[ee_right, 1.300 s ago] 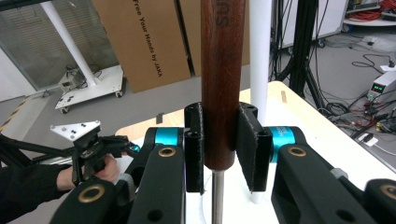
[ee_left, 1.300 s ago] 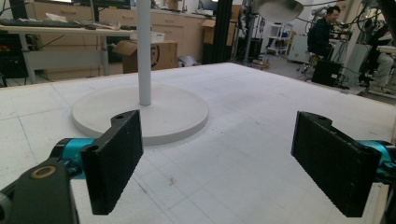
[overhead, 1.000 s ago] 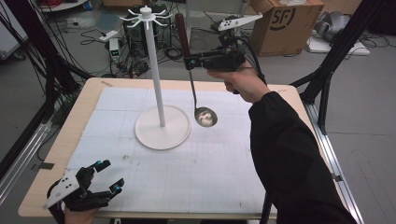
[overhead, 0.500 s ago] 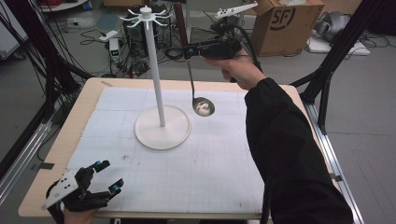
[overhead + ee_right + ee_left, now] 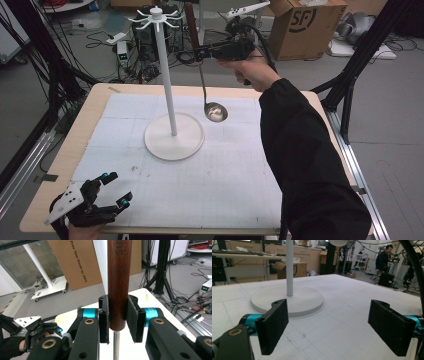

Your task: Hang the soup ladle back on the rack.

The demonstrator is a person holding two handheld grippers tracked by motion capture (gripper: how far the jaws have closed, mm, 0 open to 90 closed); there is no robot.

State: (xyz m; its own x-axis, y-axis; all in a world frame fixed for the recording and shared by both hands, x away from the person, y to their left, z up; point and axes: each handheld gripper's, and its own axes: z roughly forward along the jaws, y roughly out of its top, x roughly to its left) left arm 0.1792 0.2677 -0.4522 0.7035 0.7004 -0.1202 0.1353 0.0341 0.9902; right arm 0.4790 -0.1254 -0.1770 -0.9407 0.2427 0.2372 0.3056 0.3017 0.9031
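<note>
The right gripper [image 5: 200,51] is held high above the far side of the table [image 5: 60,165], its jaws clenched on the brown wooden handle [image 5: 119,277] of a ladle [image 5: 209,95]. In the right gripper view, the handle is seen upright between the two pads [image 5: 134,315], with the thin metal shaft [image 5: 116,345] dropping below them. In the high view, the ladle is hung straight down from the jaws, its bowl [image 5: 216,112] seen over the white mat [image 5: 230,175], just beside the round base of the white stand [image 5: 173,136]. The stand's pole [image 5: 166,75] is topped by a ring of hooks [image 5: 156,19], near the gripper. The left gripper [image 5: 112,192] is rested at the near left corner of the table, released, with jaws set wide apart and nothing between them. Its pads [image 5: 273,325] are pointed toward the stand's base [image 5: 289,301].
</note>
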